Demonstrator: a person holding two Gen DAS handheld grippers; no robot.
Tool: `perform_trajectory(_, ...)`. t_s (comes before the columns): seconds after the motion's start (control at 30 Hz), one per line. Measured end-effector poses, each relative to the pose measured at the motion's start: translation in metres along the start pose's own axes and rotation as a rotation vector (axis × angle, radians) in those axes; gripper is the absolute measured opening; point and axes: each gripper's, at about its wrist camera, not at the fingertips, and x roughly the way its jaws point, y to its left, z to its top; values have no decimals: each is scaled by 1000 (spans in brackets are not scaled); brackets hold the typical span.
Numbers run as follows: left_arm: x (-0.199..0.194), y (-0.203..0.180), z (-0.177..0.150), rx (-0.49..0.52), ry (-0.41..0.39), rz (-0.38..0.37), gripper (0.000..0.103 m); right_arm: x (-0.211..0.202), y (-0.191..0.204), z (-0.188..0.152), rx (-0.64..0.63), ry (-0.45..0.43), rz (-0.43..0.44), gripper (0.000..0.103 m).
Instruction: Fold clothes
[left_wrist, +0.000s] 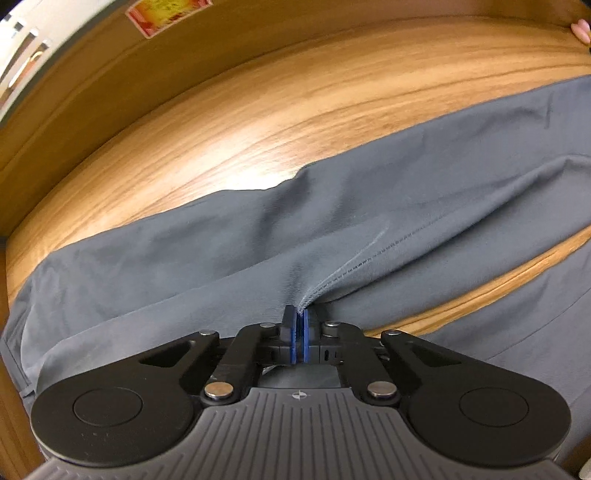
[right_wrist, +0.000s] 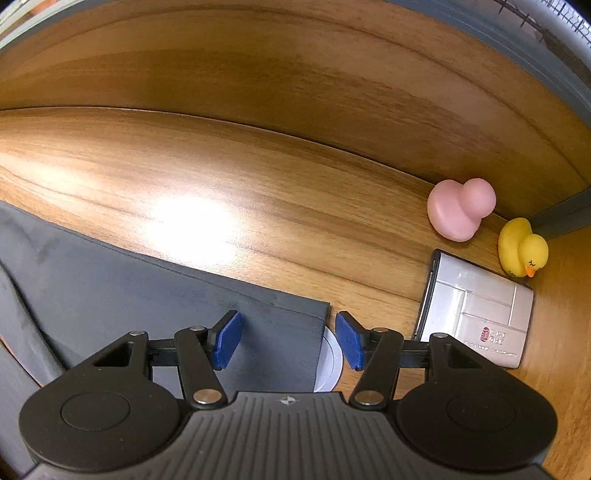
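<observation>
Grey trousers (left_wrist: 221, 251) lie spread on a wooden table (left_wrist: 258, 122). My left gripper (left_wrist: 300, 314) points down and is shut on a pinched fold of the grey cloth beside a stitched seam, and the fabric tents up into the blue pads. In the right wrist view, one trouser leg (right_wrist: 147, 288) ends in a straight hem. My right gripper (right_wrist: 288, 332) stands open over that hem's corner. Its left pad hangs over the cloth and its right pad over bare wood. Neither pad presses on the fabric.
A pink rubber duck (right_wrist: 460, 208), a yellow rubber duck (right_wrist: 522, 247) and a silver box (right_wrist: 476, 314) sit to the right of the hem, near the table's raised wooden back. A white round disc (right_wrist: 330, 365) peeks from under the hem. A red-yellow sticker (left_wrist: 166, 13) is on the back board.
</observation>
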Motion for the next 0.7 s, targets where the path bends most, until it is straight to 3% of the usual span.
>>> perform_trajectory(0.17, -22, 3, -15, -4, 1, -43, 4, 3, -2, 4, 8, -3, 5, 63)
perform_trajectory(0.33, -15, 6, -50, -72, 80, -98, 6, 4, -2, 4, 12, -8, 3, 63)
perform_trajectory(0.47, -8, 6, -71, -106, 123, -120, 19, 0, 1, 2, -4, -13, -14, 61)
perform_trajectory(0.63, -24, 20, -81, -182, 82, -178, 38, -6, 4, -1, -42, -22, -46, 50)
perform_trajectory(0.7, -32, 27, -82, -209, 68, -189, 41, -9, 5, -2, -54, -28, -53, 38)
